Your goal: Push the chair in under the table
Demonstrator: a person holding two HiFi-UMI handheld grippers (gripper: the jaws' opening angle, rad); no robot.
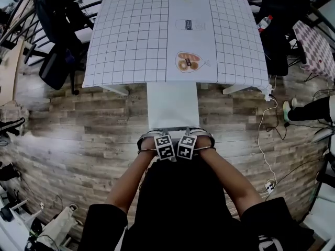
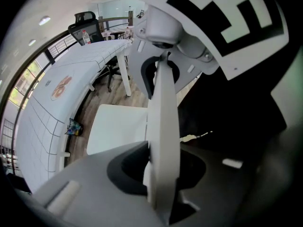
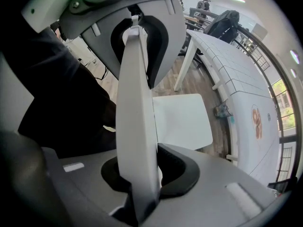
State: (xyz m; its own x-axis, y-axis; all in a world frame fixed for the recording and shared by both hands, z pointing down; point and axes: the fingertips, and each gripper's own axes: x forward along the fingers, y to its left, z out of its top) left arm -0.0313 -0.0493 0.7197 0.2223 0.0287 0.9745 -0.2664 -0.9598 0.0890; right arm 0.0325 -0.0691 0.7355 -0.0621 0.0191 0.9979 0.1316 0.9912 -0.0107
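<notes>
A white chair stands at the near side of the table [image 1: 131, 41], which is covered with a white grid cloth. The chair's seat [image 1: 172, 106] has its far end under the table's edge. My left gripper [image 1: 163, 146] and right gripper [image 1: 187, 145] sit side by side on the top edge of the chair's backrest, pointing down. In the left gripper view the thin white backrest [image 2: 163, 122] runs between my left gripper's [image 2: 158, 174] jaws, which are shut on it. The right gripper view shows the backrest [image 3: 137, 126] clamped the same way in my right gripper [image 3: 142, 174].
Black chairs and bags stand at the table's left [image 1: 57, 30] and right [image 1: 277, 25]. A water bottle [image 1: 264, 22] lies near the table's right corner. A white cable [image 1: 267, 140] trails over the wooden floor on the right, beside a person's leg [image 1: 309, 110].
</notes>
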